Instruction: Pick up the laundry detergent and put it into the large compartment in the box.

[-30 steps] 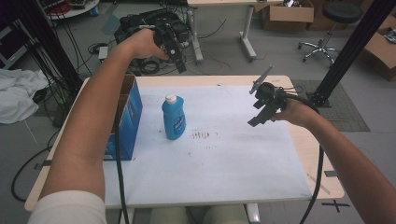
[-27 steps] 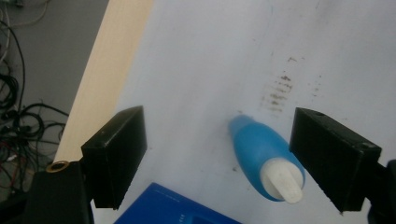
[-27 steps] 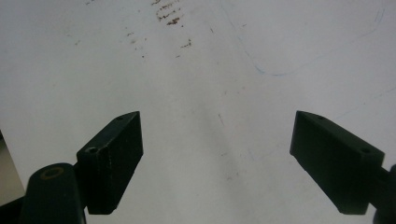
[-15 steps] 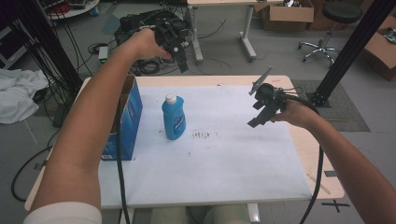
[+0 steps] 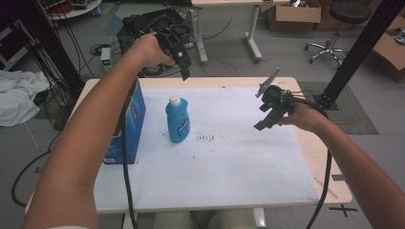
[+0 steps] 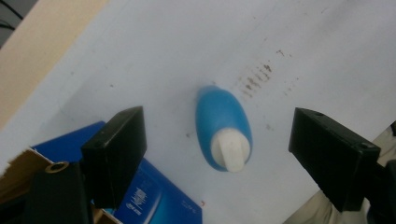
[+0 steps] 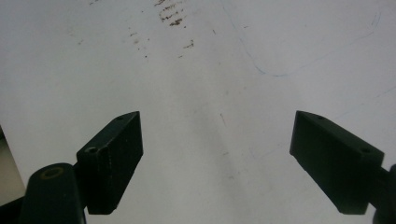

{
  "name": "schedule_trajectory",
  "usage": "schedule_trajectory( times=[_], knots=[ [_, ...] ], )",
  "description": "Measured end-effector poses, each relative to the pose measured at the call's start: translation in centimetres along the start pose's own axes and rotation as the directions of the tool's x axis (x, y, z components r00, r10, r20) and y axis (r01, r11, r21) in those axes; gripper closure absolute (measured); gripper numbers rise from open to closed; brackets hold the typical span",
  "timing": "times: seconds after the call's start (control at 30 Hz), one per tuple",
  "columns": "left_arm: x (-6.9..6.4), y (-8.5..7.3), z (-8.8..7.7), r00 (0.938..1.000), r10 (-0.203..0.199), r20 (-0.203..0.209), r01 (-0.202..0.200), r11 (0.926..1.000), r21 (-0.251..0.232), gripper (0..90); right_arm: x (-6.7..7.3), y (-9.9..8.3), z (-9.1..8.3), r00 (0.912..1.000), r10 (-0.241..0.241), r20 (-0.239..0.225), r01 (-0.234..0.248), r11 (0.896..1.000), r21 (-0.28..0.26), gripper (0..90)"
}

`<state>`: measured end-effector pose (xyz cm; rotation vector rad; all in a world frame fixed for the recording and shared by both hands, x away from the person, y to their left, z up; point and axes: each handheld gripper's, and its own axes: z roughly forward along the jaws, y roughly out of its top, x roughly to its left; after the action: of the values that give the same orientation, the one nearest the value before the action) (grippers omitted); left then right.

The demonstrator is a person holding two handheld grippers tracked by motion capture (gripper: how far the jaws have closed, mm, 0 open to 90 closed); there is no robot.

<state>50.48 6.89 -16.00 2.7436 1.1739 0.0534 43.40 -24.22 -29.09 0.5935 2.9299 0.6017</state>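
Note:
A blue bottle (image 5: 177,119) with a white cap stands upright on the white sheet, right of an open blue carton (image 5: 125,125). My left gripper (image 5: 183,64) is held high above and behind the bottle, open. In the left gripper view I look down on the blue bottle (image 6: 224,129), which lies between the wide-apart jaws, far below. My right gripper (image 5: 267,114) hovers open over the right part of the sheet. The right gripper view has bare white sheet (image 7: 210,74) between its jaws.
The white sheet (image 5: 215,167) covers most of a wooden table (image 5: 329,186). Brown smudges (image 5: 206,138) mark the sheet right of the bottle. The carton (image 6: 140,196) sits at the table's left edge. Cables, chairs, boxes and a black frame post (image 5: 358,52) surround the table.
My left gripper has shifted right and slightly toward the table, nearer to above the bottle. The right gripper has hardly moved.

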Motion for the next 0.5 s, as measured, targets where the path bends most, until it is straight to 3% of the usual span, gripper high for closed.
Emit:
schedule_trajectory(
  times=[0.03,0.2,0.23,0.37,0.47,0.5],
  knots=[
    [0.0,-0.2,0.3,0.9996,-0.027,0.007,0.027,0.9996,0.01,19.9,0.1,0.0,0.0,1.0,-0.004,0.001,0.004,1.0,0.002,17.0],
    [-0.1,-0.6,0.6,0.998,-0.063,0.004,0.063,0.9977,0.027,19.9,0.2,0.1,0.1,1.0,-0.006,0.001,0.006,1.0,-0.001,17.0],
    [-0.1,-0.8,0.6,0.9955,-0.094,-0.002,0.095,0.9953,0.02,19.9,0.3,0.0,0.1,1.0,-0.005,0.002,0.005,1.0,0.002,16.9],
    [-0.1,-1.0,0.6,0.9929,-0.119,-0.001,0.119,0.9929,0.012,20.2,0.4,-0.2,0.2,1.0,-0.001,0.002,0.001,1.0,0.002,17.0],
    [-0.1,-1.3,0.9,0.9885,-0.151,0.005,0.151,0.9885,0.005,20.2,0.4,-0.2,0.3,1.0,-0.005,0.002,0.005,1.0,0.001,17.0],
    [-0.1,-1.5,1.2,0.9845,-0.175,0.003,0.175,0.9845,0.001,20.2,0.4,-0.3,0.3,1.0,-0.003,0.001,0.003,1.0,0.003,17.0]
  ],
)
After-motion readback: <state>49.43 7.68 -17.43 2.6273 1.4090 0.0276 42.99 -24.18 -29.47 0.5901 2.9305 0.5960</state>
